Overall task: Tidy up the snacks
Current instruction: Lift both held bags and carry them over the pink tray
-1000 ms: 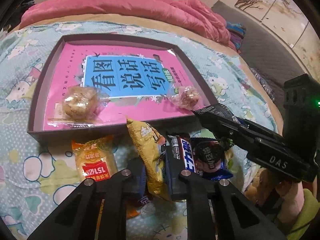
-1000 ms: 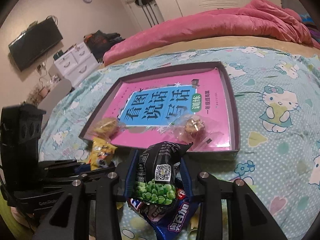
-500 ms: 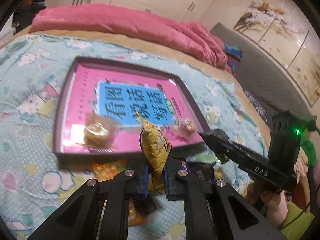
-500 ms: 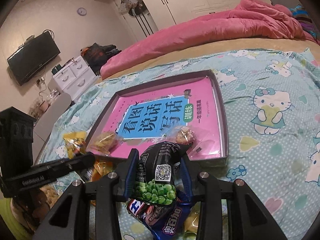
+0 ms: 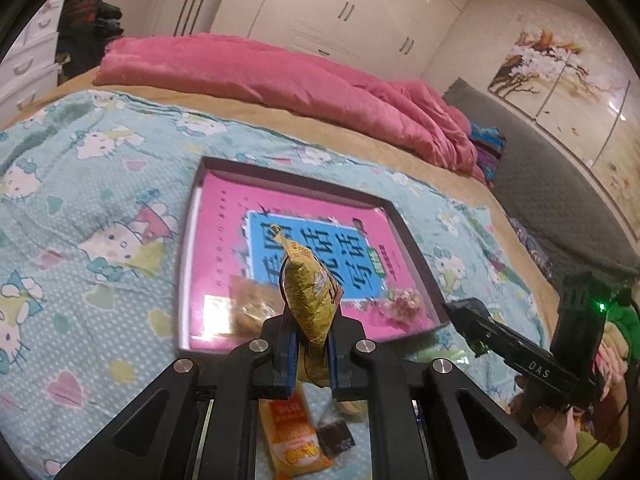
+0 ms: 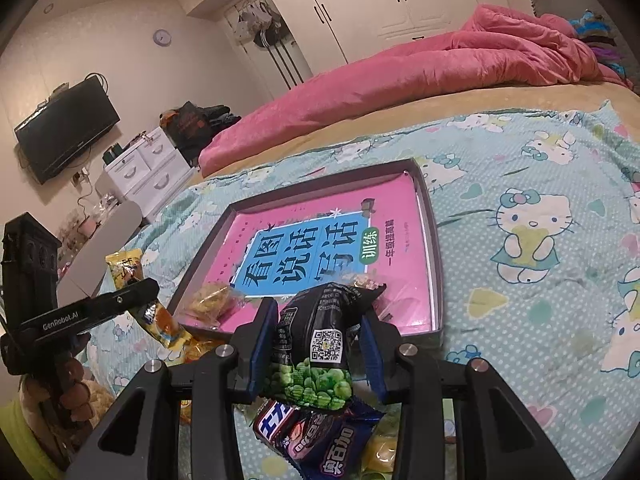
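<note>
Your left claw [image 5: 311, 354] is clenched on a yellow packet [image 5: 308, 300], which stands upright between the blue pads at the lower centre of the left view, its twisted top poking up in front of the tray [image 5: 404, 232]. In the right view that same packet hangs at the left edge, pinched by the left claw's black finger. Your right claw [image 6: 316, 354] grips a black pea bag [image 6: 320, 340] at the lower centre of its own frame; the bag bulges between both pads, its crumpled top reaching over the tray's near rim. Below the pea bag, at the bottom of the frame, a blue wrapper [image 6: 320, 440] lies on the bedspread [image 6: 540, 300]. The tray sits mid-frame on the bedspread, holding a pink book [image 6: 340, 248] and two clear-wrapped cakes [image 6: 212, 300] at its near edge. An orange packet [image 5: 292, 436] lies beneath the left claw on the bedspread, at the bottom of the left view.
</note>
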The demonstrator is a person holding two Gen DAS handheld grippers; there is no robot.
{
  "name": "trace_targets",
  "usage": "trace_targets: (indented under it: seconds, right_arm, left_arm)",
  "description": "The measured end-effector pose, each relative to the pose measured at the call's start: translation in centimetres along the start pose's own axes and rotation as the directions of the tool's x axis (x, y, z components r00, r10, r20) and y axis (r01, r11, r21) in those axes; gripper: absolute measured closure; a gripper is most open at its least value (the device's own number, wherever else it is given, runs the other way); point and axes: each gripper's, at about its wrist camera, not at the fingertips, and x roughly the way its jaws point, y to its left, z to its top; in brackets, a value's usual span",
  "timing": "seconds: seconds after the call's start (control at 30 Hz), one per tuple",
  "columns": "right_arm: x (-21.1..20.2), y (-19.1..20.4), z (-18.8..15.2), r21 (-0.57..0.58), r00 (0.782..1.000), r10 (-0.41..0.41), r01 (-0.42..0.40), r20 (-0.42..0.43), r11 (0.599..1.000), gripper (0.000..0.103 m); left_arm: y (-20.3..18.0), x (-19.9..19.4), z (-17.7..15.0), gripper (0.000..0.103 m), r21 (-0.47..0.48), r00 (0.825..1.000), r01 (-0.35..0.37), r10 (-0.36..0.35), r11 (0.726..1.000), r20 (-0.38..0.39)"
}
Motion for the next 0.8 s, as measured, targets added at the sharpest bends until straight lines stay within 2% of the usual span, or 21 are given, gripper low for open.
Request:
trace_targets:
  seconds: [0.33,0.53,0.8]
  right_arm:
    - [0.3,0.1,0.3,0.003,1.0,-0.002,0.002,0.01,1.0,0.063]
    - [0.9,0.4,0.8,0.001,1.0,0.007,-0.007,0.018,1.0,0.063]
    - [2.4,1.9,1.3,-0.049,1.0,0.024,-0.024,0.004,0.998,0.063]
  left_arm:
    - [2.2,-0.1,1.9,0.092,-0.042,0.995,-0.057,0.061,0.997,0.08]
    - [2.6,0.6,2.2,0.092,-0.051,0.995,-0.064,0.068,0.997,0.077]
    - [0.7,2.0,1.7,0.092,0.016,0.997,-0.05,0.049,0.999,0.064]
